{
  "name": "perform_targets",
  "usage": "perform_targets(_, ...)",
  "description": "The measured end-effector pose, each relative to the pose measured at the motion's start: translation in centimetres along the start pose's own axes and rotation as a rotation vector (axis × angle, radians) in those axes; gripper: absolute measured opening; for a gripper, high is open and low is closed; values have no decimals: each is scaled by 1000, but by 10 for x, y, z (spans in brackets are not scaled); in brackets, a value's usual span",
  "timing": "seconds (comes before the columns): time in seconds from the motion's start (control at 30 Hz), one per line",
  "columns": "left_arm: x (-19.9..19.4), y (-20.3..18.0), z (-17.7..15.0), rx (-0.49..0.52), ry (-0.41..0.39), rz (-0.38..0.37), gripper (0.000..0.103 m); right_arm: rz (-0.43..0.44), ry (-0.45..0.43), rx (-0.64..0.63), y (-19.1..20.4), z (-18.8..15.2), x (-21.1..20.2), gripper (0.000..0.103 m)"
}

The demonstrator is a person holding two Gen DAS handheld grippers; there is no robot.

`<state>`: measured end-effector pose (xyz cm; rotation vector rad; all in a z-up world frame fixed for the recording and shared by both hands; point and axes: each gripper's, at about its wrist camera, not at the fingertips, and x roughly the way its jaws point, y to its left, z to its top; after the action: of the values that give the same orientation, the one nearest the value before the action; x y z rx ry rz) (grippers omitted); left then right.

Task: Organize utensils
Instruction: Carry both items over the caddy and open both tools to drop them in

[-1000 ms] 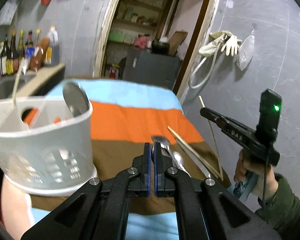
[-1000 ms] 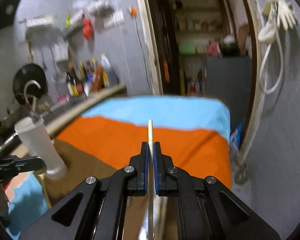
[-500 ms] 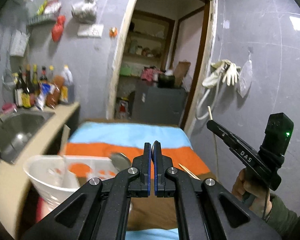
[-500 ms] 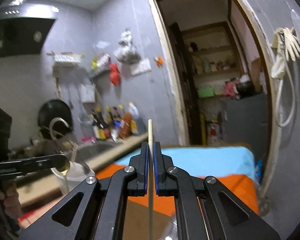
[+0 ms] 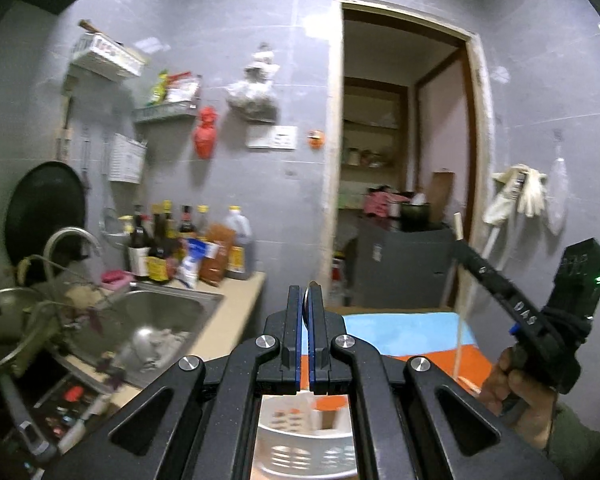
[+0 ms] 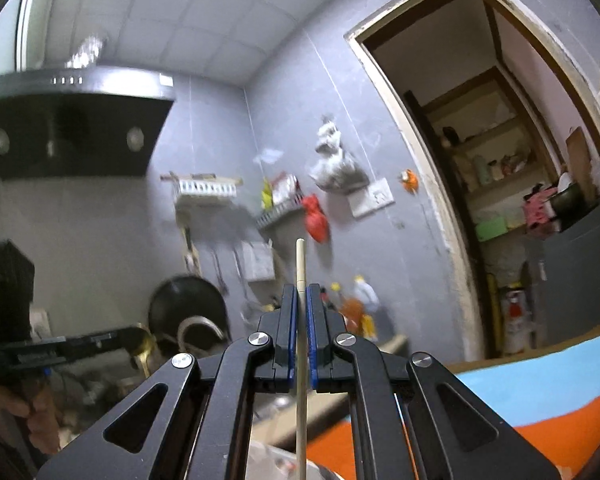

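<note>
Left wrist view: blue-and-orange striped cloth covers the table beyond the tongs.
Holder: white perforated plastic utensil basket sits directly below the left gripper, seen between its arms.
Left tongs: clamped on a metal spoon, whose thin edge pokes up between the blue pads.
Right tongs: right gripper clamped on a pale wooden chopstick, held upright above the cloth.
Sink: steel basin at left.
</note>
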<state>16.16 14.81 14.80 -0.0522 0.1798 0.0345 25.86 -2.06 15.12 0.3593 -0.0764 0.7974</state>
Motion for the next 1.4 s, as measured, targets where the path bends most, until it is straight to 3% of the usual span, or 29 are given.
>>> perform_targets(0.33, 50, 19, -30, 93, 33, 133, 0, -71, -13, -37, 10, -28, 31, 3)
perform_targets(0.63, 77, 20, -63, 135, 65, 156, 0, -153, 22, -114, 7, -59, 38, 3)
perform_targets(0.97, 83, 20, -79, 76, 133, 81, 2, -152, 80, -142, 7, -77, 33, 3)
perform_targets(1.23, 82, 37, -77, -133, 195, -99, 6, -143, 160, -111, 3, -81, 27, 5)
perform_targets(1.33, 77, 41, -75, -207, 189, -142, 19, -138, 181, -98, 2, -79, 21, 8)
perform_targets(1.4, 71, 43, -71, -238, 163, -157, 35, -135, 188, -96, 2, -75, 16, 11)
